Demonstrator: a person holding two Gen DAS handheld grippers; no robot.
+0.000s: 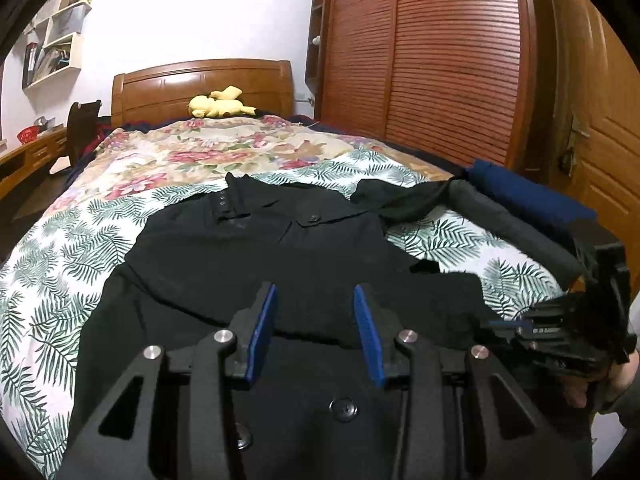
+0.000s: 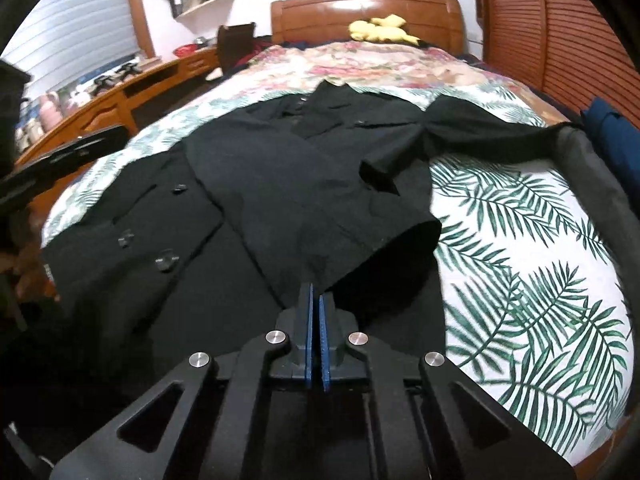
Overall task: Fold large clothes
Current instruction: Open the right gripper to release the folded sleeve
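A large black buttoned coat (image 1: 256, 256) lies spread on the bed, collar toward the headboard, one sleeve stretched out to the right (image 1: 404, 196). My left gripper (image 1: 316, 296) is open and empty, held just above the coat's lower part. My right gripper (image 2: 315, 296) is shut on the coat's hem edge (image 2: 320, 268), where a side panel lies folded over the middle (image 2: 304, 184). The right gripper also shows at the right edge of the left wrist view (image 1: 520, 326). The coat's left front with buttons (image 2: 164, 260) lies flat.
The bed has a palm-leaf sheet (image 2: 520, 240) and a floral quilt (image 1: 208, 152) beyond. Folded dark and blue clothes (image 1: 532, 196) lie at the bed's right edge. A yellow plush toy (image 1: 218, 106) sits by the headboard. A wooden wardrobe (image 1: 432, 60) stands right, a desk (image 2: 120, 92) left.
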